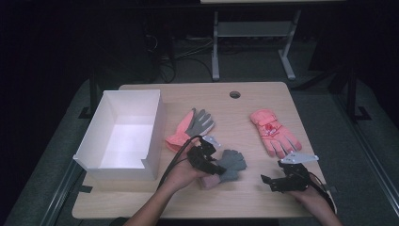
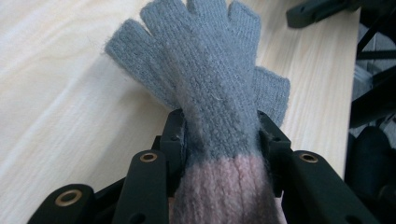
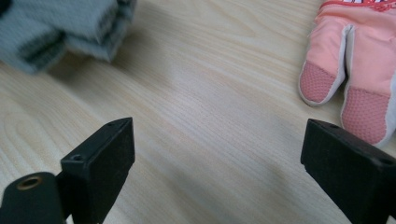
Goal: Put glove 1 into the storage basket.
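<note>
From the high view, the left claw (image 1: 217,165) sits near the front middle of the surface (image 1: 244,197), clamped on a grey fingerless glove (image 1: 232,162) with a pale pink cuff; the glove lies on the wood just to the right of the white box (image 1: 122,136), which stands open-topped at the left (a likely place for the gloves to end up, I'd judge). A grey-and-pink glove (image 1: 193,126) lies just behind it, and a pink ski glove (image 1: 274,132) lies well apart toward the right; the right claw (image 1: 272,181) hangs low at the front right, out of the way.

In the left gripper view the reason for the grip shows; the jaws pinch the grey fingerless glove (image 2: 210,88) right where grey meets pink cuff, a bunched, firm spot that should lift the whole thing without it slipping; its finger stubs fan out forward over the wood.

In the right gripper view the jaws stand wide apart with nothing between them, over bare wood; the pink ski glove (image 3: 355,60) lies ahead at the right, seemingly the next thing within reach.
</note>
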